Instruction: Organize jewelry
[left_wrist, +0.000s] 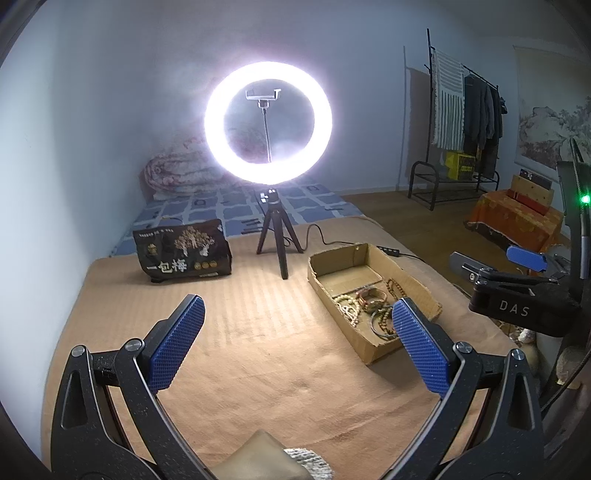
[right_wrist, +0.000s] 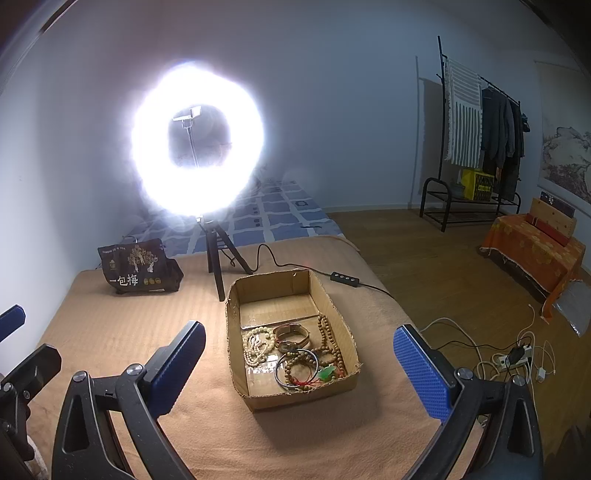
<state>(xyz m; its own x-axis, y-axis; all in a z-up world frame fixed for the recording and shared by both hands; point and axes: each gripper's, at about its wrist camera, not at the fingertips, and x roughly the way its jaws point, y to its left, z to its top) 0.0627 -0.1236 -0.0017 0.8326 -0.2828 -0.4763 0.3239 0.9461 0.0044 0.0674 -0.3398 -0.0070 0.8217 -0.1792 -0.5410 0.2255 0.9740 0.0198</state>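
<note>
A shallow cardboard box (right_wrist: 332, 299) sits on the tan bed cover and holds the jewelry: a cream bead necklace (right_wrist: 255, 345), a watch (right_wrist: 291, 334), a brown bead strand (right_wrist: 330, 339), a silver bangle (right_wrist: 281, 376) and a green pendant (right_wrist: 327, 373). My right gripper (right_wrist: 299, 343) is open and empty, hovering just in front of the box. In the left wrist view the box (left_wrist: 369, 254) lies to the right. My left gripper (left_wrist: 297, 317) is open and empty over bare cover. The right gripper's body (left_wrist: 524, 295) shows at the right edge.
A lit ring light on a small tripod (right_wrist: 218, 258) stands behind the box, with its cable and remote (right_wrist: 345, 277) trailing right. A dark snack bag (right_wrist: 138, 269) stands at the back left. The bed's right edge drops to a wooden floor with cables (right_wrist: 517, 354).
</note>
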